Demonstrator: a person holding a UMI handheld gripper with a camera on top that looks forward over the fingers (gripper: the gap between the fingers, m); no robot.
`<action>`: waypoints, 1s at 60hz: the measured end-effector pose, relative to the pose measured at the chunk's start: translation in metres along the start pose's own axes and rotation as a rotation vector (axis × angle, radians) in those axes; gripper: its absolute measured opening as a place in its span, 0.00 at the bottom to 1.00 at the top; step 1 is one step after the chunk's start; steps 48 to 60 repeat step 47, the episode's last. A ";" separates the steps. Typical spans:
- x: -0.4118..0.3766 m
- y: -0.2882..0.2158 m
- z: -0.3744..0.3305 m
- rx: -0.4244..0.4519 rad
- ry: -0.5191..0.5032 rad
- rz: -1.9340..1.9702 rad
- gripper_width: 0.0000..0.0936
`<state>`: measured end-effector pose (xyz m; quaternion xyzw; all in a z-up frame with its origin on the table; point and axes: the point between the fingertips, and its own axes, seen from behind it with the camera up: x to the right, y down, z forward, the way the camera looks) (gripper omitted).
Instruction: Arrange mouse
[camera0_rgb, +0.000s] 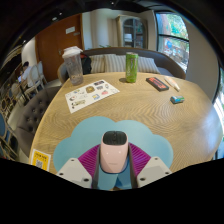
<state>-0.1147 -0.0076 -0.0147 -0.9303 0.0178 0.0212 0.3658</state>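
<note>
A pale pink computer mouse (113, 152) with a dark scroll wheel sits between my gripper's (113, 163) two fingers, over a light blue cloud-shaped mouse mat (85, 133) on the wooden table (130, 105). Both magenta pads (90, 158) press against the mouse's sides. I cannot tell whether the mouse rests on the mat or is lifted off it.
Beyond the mat lie a printed sheet (90, 95), a clear jar (73, 66), a green cup (131, 67), a dark flat object (157, 84) and a small teal item (177, 99). A yellow card (40, 159) lies at the table's near left edge. Chairs and a sofa stand behind.
</note>
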 end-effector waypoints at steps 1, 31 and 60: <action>0.000 -0.001 0.000 0.010 0.000 -0.001 0.49; 0.045 0.043 -0.083 -0.148 0.081 0.073 0.91; 0.109 0.046 -0.128 -0.119 0.169 0.072 0.91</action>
